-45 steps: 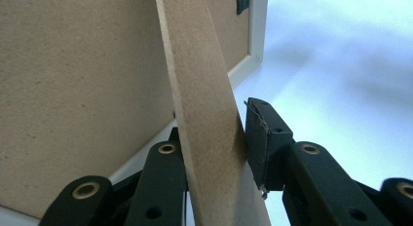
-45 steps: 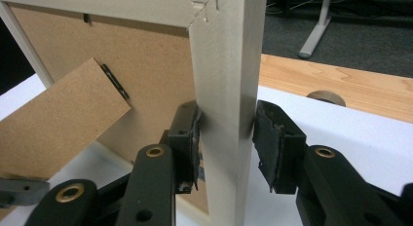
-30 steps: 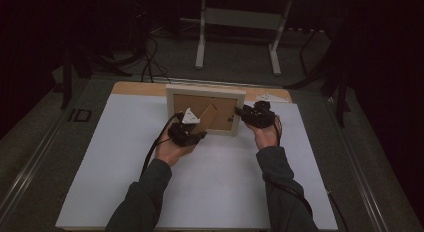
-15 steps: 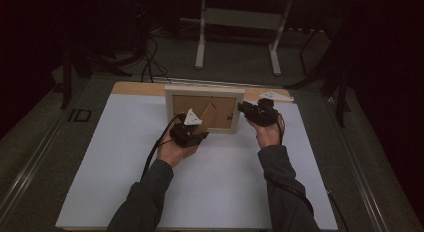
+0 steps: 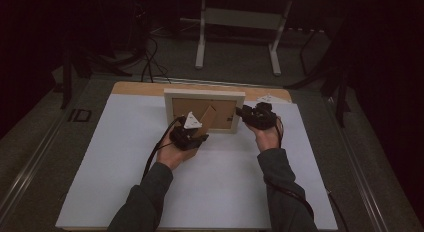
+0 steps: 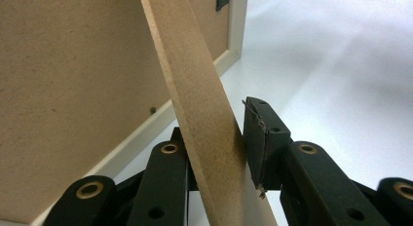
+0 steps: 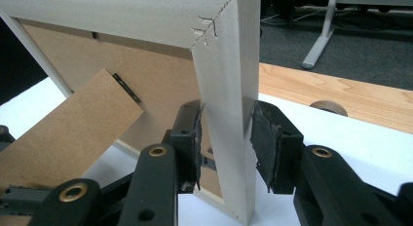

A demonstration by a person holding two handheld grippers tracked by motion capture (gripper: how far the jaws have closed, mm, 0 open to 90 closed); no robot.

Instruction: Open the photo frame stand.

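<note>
The left gripper is pinched on the fold-out stand behind the picture frame. The frame's side rail is straddled by the right gripper, whose jaws have just been opening, the right pad standing slightly clear. The frame is held upright on the white table, near the far edge.

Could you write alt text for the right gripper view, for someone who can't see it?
Two black jaws of the right gripper straddle the pale side rail of a wooden picture frame seen from behind, with a small gap at the right pad. The frame's brown stand slants out at left, above a white table cover.
</note>
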